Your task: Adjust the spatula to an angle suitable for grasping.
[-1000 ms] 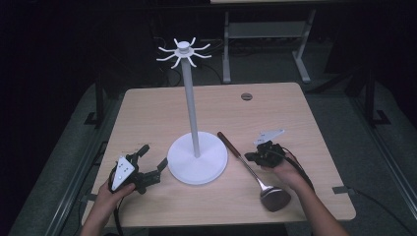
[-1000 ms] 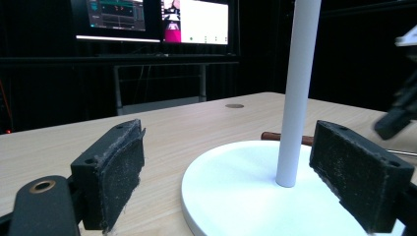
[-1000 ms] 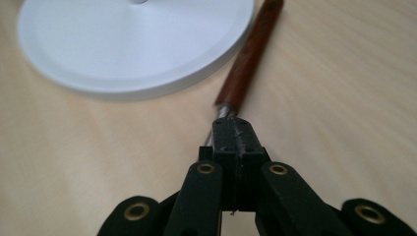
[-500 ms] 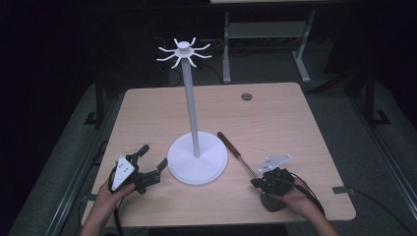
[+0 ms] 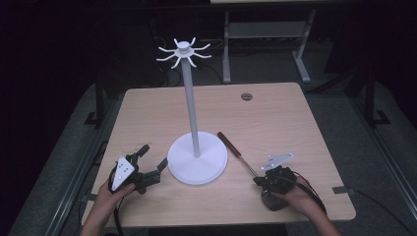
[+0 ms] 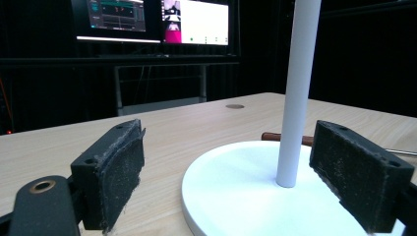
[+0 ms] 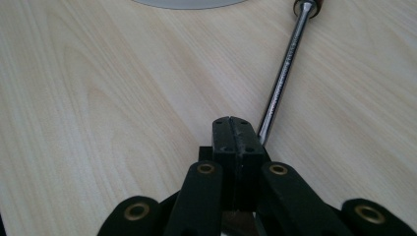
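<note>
A white stand (image 5: 196,164) with a tall pole and a ring of hooks (image 5: 183,51) rises from mid-table. A metal ladle with a dark red handle (image 5: 228,142) lies to its right, its bowl (image 5: 271,202) under my right hand. My right gripper (image 5: 260,181) is shut with nothing between its pads (image 7: 233,130); the shiny shaft (image 7: 282,73) runs just beside them. My left gripper (image 5: 150,167) rests at the stand's left and stands open. Its pads (image 6: 110,177) frame the pole (image 6: 297,93) and round base (image 6: 246,191) without touching them.
The wooden table (image 5: 147,113) has a round cable hole (image 5: 246,96) at the back right. A metal frame (image 5: 268,34) stands on the dark floor behind. Lit monitors (image 6: 152,19) glow beyond the table's far side.
My right gripper has slid along the ladle toward the near edge, from mid-shaft to over the bowl. The left gripper has stayed put.
</note>
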Motion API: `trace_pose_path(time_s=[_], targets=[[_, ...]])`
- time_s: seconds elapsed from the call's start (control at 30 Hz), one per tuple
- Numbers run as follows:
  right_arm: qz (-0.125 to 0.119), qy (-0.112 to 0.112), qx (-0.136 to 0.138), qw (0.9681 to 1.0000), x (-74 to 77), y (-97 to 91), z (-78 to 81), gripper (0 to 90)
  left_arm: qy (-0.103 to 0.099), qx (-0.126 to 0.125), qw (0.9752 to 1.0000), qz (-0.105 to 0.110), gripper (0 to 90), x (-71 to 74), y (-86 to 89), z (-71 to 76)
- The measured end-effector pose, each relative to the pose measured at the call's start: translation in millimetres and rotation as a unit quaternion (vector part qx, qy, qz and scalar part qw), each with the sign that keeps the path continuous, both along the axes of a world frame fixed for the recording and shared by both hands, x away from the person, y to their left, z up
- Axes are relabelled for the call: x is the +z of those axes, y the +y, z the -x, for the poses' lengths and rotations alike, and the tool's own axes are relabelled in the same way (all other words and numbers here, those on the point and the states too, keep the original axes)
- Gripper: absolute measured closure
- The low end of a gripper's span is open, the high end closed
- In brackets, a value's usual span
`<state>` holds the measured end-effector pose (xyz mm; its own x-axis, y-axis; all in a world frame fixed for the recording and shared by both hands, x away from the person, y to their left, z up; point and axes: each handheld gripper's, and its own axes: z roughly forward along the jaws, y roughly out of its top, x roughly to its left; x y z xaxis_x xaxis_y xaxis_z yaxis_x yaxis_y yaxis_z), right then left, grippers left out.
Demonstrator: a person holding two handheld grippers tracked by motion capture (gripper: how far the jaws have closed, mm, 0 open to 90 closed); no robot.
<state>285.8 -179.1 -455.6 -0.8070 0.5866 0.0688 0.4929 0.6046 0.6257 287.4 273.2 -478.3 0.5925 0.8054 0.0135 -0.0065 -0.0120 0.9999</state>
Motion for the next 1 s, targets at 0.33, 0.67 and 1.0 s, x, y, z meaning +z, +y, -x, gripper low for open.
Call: trace_pose_path(time_s=[0.33, 0.67, 1.0], targets=[[0.001, -0.003, -0.015, 0.9999, 0.1, -8.6, -3.9, 89.8, 0.001, 0.0, 1.0, 0.001, 12.6, 0.0, 0.0, 0.0], [0.004, -0.007, -0.033, 0.9994, 1.6, -17.8, -7.2, 89.9, 0.0, 0.0, 1.0, 0.0, 12.6, 0.0, 0.0, 0.0], [0.01, -0.016, -0.061, 0.998, 2.6, -32.8, -12.8, 89.8, -0.001, -0.001, 1.0, -0.002, 12.6, 0.0, 0.0, 0.1]])
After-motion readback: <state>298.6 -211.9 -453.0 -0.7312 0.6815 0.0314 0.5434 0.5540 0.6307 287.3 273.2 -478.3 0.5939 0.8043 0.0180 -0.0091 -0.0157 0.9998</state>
